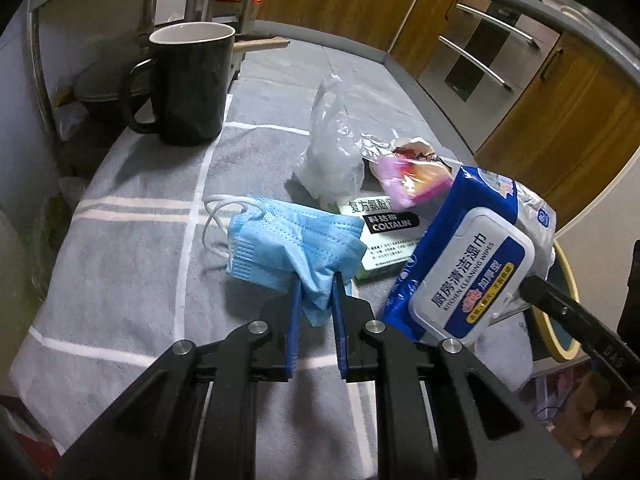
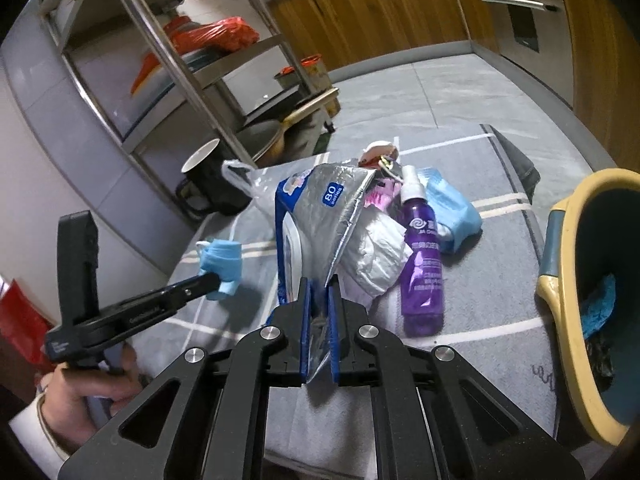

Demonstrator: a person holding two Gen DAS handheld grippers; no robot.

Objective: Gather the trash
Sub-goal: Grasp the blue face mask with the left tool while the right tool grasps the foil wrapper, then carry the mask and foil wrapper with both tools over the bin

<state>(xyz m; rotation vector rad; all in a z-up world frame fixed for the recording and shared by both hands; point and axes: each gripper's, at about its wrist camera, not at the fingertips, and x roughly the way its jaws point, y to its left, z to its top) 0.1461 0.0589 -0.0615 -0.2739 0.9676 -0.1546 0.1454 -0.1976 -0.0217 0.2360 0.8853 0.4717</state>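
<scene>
Left gripper (image 1: 316, 280) clamped on a crumpled corner of the blue face mask (image 1: 288, 240), lifted just clear of the grey striped cloth (image 1: 120, 248) covering the surface; white ear loops trailing off the mask's left side. Right gripper (image 2: 319, 284) pinched tight on the silver end flap of the wet wipes pack (image 2: 320, 216), pack raised and tilted, white lid facing the left wrist camera. Seen from the left view, same pack (image 1: 468, 264) at right, overlapping a green and white medicine box (image 1: 380, 236) lying flat beneath it.

Farther back on the cloth: a clear plastic bag (image 1: 332, 144) standing crumpled, a pink wrapper (image 1: 408, 180) just right of it, touching the box. Black mug (image 1: 188, 84) with white inside, upright at the far left corner of the cloth, well apart from the trash.

From the right view: purple spray bottle (image 2: 422, 256) lying on its side just right of the held pack, white nozzle pointing far; a second blue mask (image 2: 452, 208) bunched just beside the bottle's far right. White crumpled paper (image 2: 372, 252) between pack and bottle. Bin (image 2: 568, 280) with yellow rim and dark teal wall at the right edge, something blue inside. A hand (image 2: 88, 388) at lower left gripping the left gripper's handle. Metal shelf rack (image 2: 188, 60) and wooden cabinets (image 2: 380, 8) beyond.
</scene>
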